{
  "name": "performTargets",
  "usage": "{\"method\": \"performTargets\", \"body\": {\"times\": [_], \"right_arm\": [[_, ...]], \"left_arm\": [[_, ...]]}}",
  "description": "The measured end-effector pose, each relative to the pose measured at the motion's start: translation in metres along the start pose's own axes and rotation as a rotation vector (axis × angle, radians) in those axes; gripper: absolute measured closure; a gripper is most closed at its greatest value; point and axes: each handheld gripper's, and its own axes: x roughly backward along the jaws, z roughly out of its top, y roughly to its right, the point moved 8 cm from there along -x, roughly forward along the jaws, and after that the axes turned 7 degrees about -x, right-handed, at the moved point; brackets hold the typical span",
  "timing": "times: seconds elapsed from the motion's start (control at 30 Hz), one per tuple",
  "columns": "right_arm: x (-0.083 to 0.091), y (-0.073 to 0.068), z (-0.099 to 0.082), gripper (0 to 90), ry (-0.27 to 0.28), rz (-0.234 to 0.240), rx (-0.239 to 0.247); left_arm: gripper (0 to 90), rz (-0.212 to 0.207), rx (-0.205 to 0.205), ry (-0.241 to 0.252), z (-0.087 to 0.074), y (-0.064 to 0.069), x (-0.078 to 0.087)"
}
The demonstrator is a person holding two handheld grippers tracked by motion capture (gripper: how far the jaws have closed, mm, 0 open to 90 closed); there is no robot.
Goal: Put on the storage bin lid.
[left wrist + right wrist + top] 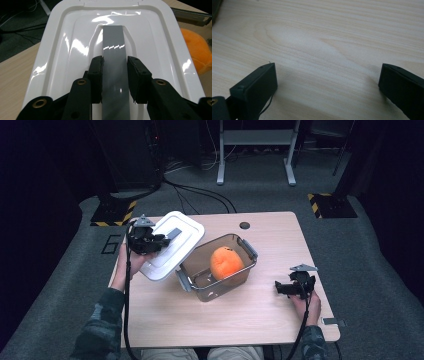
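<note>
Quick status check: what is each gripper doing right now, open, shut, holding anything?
Left gripper: shut on the grey handle strip of the glossy white plastic lid.
Right gripper: open, nothing between its jaws, over the light wooden table.

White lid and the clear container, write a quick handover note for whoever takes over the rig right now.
Left gripper: jaws shut on the grey handle of the white lid, held tilted beside the container's left end, over the table.
Right gripper: jaws open, nothing between them, near the table's right edge.
Clear container: mid-table, uncovered, orange fruit inside.
Done: fruit in, lid gripped.
Left: probably either seat the lid on the container or set it aside; the pictures don't settle which.
</note>
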Motion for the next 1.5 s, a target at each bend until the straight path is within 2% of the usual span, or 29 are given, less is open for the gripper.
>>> {"method": "performTargets", "body": {"times": [0.2,0.67,0.9,1.5], "right_arm": [[0.000,0.000,0.000,1.4,0.001,0.000,0.001],[0.000,0.000,0.000,1.4,0.000,0.001,0.001],[0.000,0.000,0.000,1.4,-0.001,0.000,0.000],[0.000,0.000,0.000,1.3,0.000,0.001,0.001]], "left_arm": [[66.9,-0.019,-0.022,-0.002,0.006,0.007,-0.003],[66.9,-0.065,-0.038,0.003,0.020,0.025,-0.013],[66.9,-0.080,-0.058,0.012,0.028,0.033,-0.016],[66.9,-0.143,-0.093,0.006,0.037,0.053,-0.029]]}}
